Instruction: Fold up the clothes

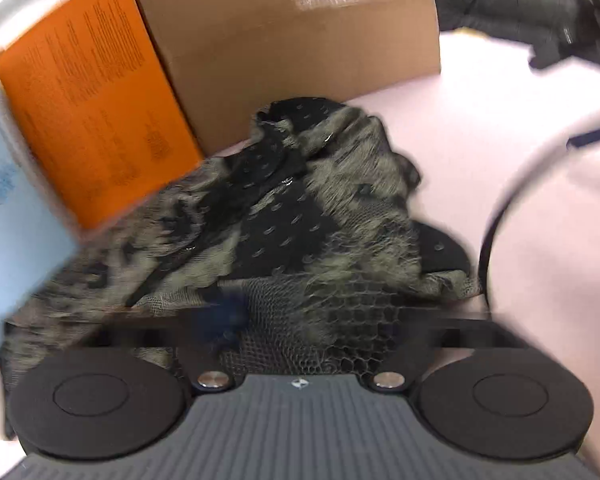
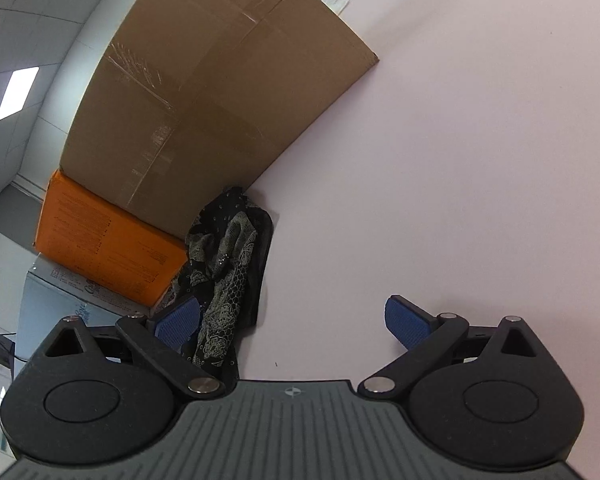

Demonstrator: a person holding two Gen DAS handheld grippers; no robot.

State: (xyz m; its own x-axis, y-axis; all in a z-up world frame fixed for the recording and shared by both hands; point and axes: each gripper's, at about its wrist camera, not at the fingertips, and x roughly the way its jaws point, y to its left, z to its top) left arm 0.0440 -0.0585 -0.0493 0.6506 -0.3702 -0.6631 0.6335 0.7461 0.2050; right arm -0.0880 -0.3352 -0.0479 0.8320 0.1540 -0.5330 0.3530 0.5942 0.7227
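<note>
Left claw [image 1: 300,320] is buried in the crumpled lace garment [image 1: 300,216] (grip unclear); right claw [image 2: 296,322] gapes wide, empty, over the pink worktop [image 2: 460,160].

Left wrist view sits right down low against the crumpled garment [image 1: 300,216]; right wrist view looks from farther back, both facing the cardboard box [image 2: 204,112].

We see a black-and-olive lace cloth garment [image 2: 224,276], a matt brown cardboard box [image 2: 204,112], and a smooth pale pink tabletop [image 2: 460,160].
</note>
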